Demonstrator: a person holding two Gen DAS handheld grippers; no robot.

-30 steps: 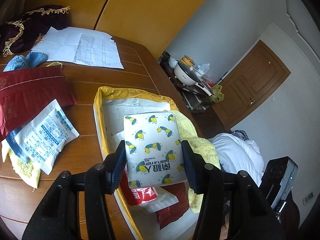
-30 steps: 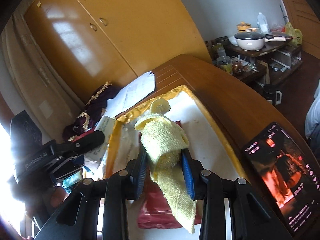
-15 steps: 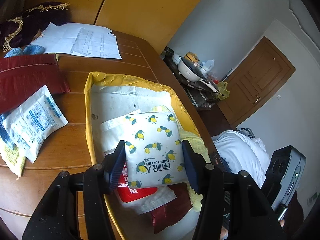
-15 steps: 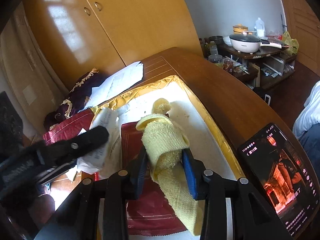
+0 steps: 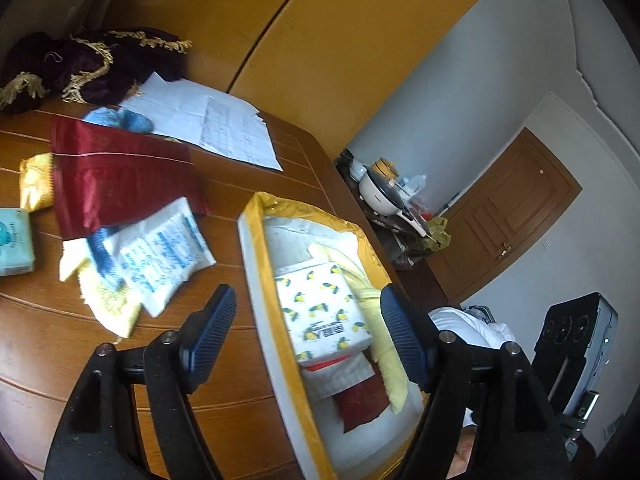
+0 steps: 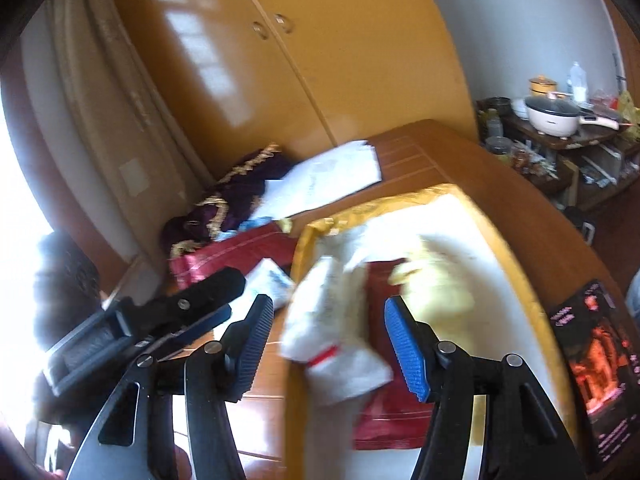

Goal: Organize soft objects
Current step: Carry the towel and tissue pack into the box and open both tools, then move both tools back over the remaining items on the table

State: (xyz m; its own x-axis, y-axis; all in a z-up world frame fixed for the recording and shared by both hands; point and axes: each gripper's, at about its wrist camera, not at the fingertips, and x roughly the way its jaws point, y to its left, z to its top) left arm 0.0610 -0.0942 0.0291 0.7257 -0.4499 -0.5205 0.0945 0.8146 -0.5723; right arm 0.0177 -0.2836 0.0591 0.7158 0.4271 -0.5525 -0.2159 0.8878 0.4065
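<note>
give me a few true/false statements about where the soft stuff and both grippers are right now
1. The left gripper is open and holds nothing. True.
2. The lemon-print tissue pack lies on the bare table. False: it lies inside the yellow-rimmed box.
3. The right gripper is clamped on the yellow towel. False: its jaws are open and the towel lies in the box.
4. The red cloth lies on the wooden table, outside the box. True.
5. The blue-printed white packet is in the box. False: it lies on the table, left of the box.
</note>
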